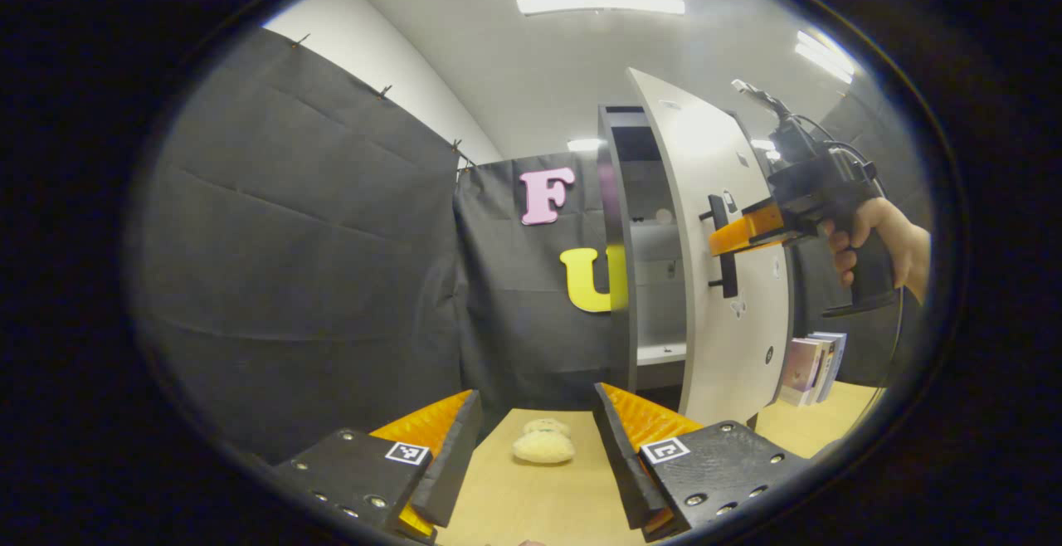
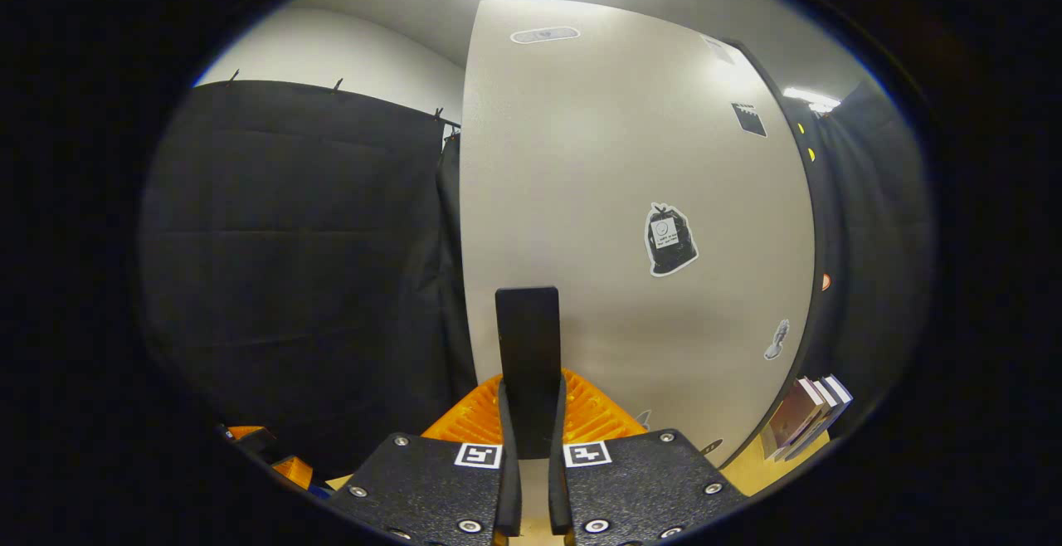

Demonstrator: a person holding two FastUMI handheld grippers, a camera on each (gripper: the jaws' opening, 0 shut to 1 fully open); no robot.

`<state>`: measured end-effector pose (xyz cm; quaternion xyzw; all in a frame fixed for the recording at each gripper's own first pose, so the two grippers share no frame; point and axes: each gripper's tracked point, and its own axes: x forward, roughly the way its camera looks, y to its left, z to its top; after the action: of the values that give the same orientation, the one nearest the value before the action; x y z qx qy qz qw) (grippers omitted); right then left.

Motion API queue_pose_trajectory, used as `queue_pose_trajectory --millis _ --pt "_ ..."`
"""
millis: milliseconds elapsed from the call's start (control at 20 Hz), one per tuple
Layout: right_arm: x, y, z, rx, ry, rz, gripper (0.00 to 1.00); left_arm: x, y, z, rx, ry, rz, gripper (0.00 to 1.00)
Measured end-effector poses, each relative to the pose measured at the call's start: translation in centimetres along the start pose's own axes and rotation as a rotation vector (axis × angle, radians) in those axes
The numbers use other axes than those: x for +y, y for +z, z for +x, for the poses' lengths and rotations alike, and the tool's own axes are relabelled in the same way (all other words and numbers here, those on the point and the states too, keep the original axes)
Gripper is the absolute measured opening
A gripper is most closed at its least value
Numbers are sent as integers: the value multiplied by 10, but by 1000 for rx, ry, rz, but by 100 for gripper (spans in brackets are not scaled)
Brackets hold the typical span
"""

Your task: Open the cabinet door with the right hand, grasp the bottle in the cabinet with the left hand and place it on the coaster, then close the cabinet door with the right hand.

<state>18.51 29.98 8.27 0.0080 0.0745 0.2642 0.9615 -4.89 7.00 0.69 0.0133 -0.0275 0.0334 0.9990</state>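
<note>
Right claw [image 2: 528, 413] is clamped on the black door handle [image 2: 528, 338], both fingers pressing its sides. Cabinet door [image 1: 713, 264] stands partly swung out, so you can peek into the cabinet [image 1: 655, 280]; can't make out the bottle in there. Left claw [image 1: 535, 438] hangs wide open, gripping nothing, over the wooden surface [image 1: 531, 504]. One fluffy cream coaster [image 1: 543, 442] lies just ahead of it. Three books [image 1: 809, 368] lean beside the door's far side.
</note>
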Motion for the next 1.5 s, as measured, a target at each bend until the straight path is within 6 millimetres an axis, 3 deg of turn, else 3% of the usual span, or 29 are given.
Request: queue_pose_trajectory --millis 50,300,650,800,850,900,1200,1300,1350,1500 --pt "-3 1 -2 -1 9 4 13 -7 4 -4 -2 -3 1 80" --pt "-8 6 0 1 33 4 13 -39 11 -22 -7 -18 15 77" --pt "-9 12 2 0 29 5 13 -96 15 -31 2 -68 -12 81" --pt "-12 13 0 -8 8 7 12 -127 14 -27 5 -102 -10 81" --pt "-13 13 -1 -13 -4 10 12 -138 14 -25 8 -115 -9 77" --pt "-16 13 -2 -16 -22 4 12 -150 14 -26 10 -131 -10 81" --pt "-27 14 -4 -20 -63 37 10 -212 20 -23 6 -211 -36 81" --pt "-31 15 -7 -25 -86 37 11 -227 23 -23 3 -230 -37 77" --pt "-36 15 -7 -28 -99 31 10 -232 23 -25 3 -237 -35 81" --pt "-43 16 -8 -31 -123 28 10 -240 22 -29 4 -246 -31 80"
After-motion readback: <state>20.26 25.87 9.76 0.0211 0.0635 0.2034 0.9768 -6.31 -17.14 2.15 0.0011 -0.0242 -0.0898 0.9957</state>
